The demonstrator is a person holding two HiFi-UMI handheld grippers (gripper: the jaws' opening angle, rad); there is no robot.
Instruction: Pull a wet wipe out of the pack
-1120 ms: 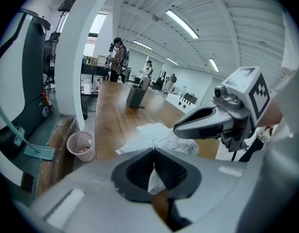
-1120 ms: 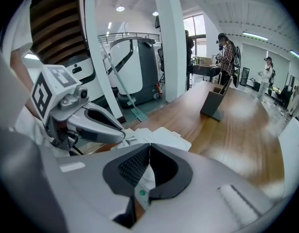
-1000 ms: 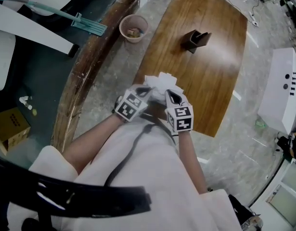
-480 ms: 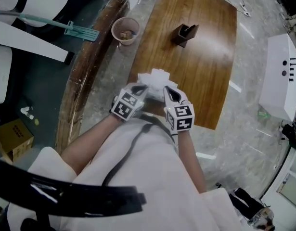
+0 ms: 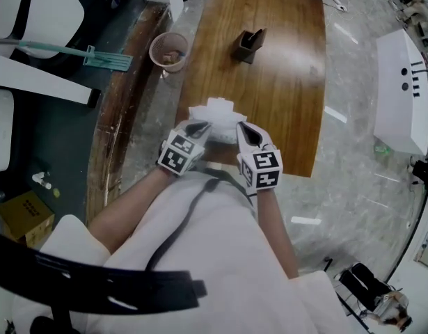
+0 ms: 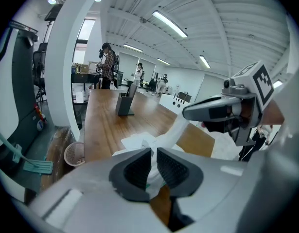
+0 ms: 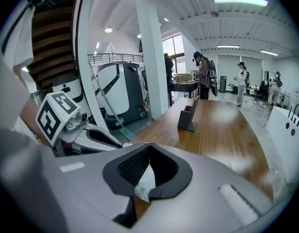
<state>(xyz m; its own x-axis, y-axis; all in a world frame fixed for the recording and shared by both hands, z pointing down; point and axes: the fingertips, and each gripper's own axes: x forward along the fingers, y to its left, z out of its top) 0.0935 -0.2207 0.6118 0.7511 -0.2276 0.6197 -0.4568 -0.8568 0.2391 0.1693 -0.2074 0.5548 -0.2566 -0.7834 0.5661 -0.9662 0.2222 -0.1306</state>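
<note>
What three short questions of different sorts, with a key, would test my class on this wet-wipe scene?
1. True or false: the dark holder lies flat on its side on the wooden table.
2. Choose one. What is between the jaws of the right gripper? A: a white piece with a green mark. B: a pen. C: nothing.
3. Fill in the gap: the round basket stands on the ___, beside the table.

Key
1. False: it stands upright.
2. A: the jaws are closed on it.
3. floor
</note>
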